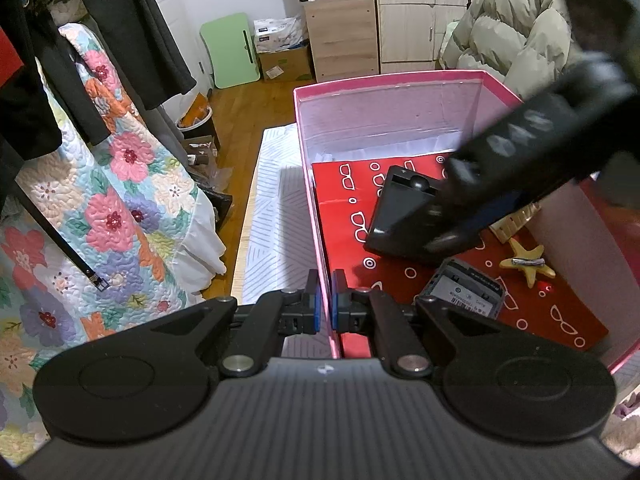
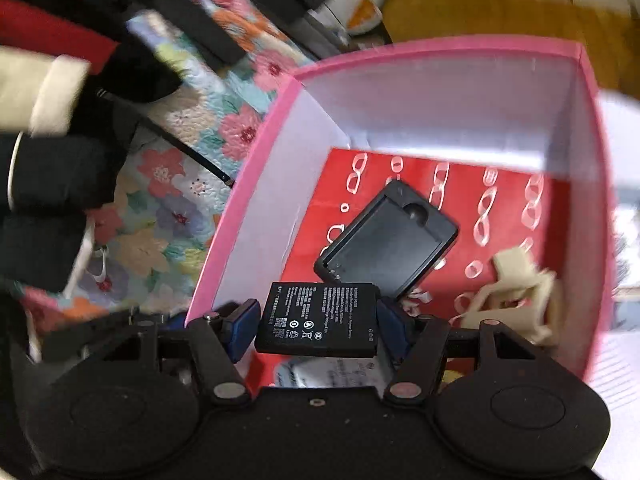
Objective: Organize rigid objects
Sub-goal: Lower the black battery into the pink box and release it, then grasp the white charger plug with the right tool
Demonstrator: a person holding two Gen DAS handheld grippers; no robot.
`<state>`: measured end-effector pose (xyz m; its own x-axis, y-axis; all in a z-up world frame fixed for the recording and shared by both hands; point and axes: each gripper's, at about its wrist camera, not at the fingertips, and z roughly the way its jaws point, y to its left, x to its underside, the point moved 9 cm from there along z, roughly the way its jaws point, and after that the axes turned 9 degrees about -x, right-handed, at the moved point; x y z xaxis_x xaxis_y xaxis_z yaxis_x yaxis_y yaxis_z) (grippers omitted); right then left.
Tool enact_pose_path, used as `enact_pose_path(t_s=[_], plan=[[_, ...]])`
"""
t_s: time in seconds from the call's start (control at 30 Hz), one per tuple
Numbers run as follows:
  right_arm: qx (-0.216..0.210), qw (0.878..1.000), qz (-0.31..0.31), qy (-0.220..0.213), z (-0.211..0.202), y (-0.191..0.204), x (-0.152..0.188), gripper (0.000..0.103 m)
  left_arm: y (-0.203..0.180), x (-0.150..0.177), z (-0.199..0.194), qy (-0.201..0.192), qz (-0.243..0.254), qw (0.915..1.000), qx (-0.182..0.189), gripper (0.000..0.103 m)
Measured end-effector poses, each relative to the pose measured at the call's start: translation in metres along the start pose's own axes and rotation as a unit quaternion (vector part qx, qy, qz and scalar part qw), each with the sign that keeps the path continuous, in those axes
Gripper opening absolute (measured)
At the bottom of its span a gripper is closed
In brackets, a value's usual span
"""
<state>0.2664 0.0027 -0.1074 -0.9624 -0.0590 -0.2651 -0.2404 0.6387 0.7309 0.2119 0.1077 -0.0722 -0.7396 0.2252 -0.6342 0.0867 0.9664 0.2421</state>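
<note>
Above the pink box [image 2: 440, 56], my right fingers [image 2: 316, 320] grip a black battery [image 2: 316, 320] by its sides, over the phone case [image 2: 388, 244] lying inside. My left fingers [image 1: 325, 300] pinch the box wall. Released carelessly, I judge the battery could strike the case or the star clip [image 1: 526, 262].

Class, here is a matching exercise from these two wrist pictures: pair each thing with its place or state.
Things:
1. black battery
2. pink box
3. wooden starfish
4. black phone back cover

Places or states:
a. lies on the red lining, inner side up
b. held between the right gripper's fingers
c. its wall is clamped by the left gripper
d. lies in the box with a small metal piece across it

Pairs: 1-b, 2-c, 3-d, 4-a
</note>
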Motion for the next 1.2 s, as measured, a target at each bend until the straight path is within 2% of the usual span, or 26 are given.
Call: enact_pose_path(t_s=[0.07,0.13,0.23,0.47,0.57,0.7,0.77,0.87,1.0,1.13,1.2], plan=[[-0.030,0.997,0.074,0.004,0.007,-0.011,0.001,0.071,0.000,0.000,0.000,0.000,-0.001,1.0000,0.001,0.004],[-0.055,0.993,0.103,-0.001,0.006,-0.015,0.002,0.071,0.000,0.000,0.000,-0.001,-0.001,1.0000,0.001,0.004],[-0.050,0.995,0.080,-0.019,-0.011,-0.008,0.008,0.071,-0.001,0.000,0.001,-0.002,0.001,1.0000,0.000,0.004],[-0.036,0.996,-0.010,-0.084,-0.095,0.017,0.037,0.073,-0.002,0.001,0.000,-0.006,0.002,1.0000,0.000,0.004],[-0.005,0.993,-0.020,-0.113,-0.123,0.007,0.041,0.073,-0.002,0.002,0.000,-0.007,0.002,1.0000,0.000,0.004],[0.057,0.988,-0.063,-0.126,-0.149,-0.011,0.048,0.073,-0.001,0.002,0.001,-0.007,0.004,1.0000,-0.001,0.004],[0.094,0.982,-0.083,-0.139,-0.161,-0.021,0.052,0.073,-0.001,0.001,0.001,-0.006,0.005,1.0000,-0.003,0.004],[0.138,0.974,-0.073,-0.165,-0.179,-0.047,0.056,0.073,-0.001,0.002,0.001,-0.007,0.006,1.0000,-0.003,0.004],[0.220,0.953,-0.103,-0.183,-0.188,-0.082,0.061,0.073,-0.001,0.002,0.001,-0.006,0.006,1.0000,-0.003,0.004],[0.254,0.938,-0.148,-0.182,-0.179,-0.100,0.065,0.072,-0.001,0.002,0.001,-0.006,0.004,1.0000,-0.003,0.004],[0.248,0.940,-0.155,-0.175,-0.172,-0.106,0.066,0.072,0.000,0.002,0.000,-0.006,0.005,1.0000,-0.003,0.004]])
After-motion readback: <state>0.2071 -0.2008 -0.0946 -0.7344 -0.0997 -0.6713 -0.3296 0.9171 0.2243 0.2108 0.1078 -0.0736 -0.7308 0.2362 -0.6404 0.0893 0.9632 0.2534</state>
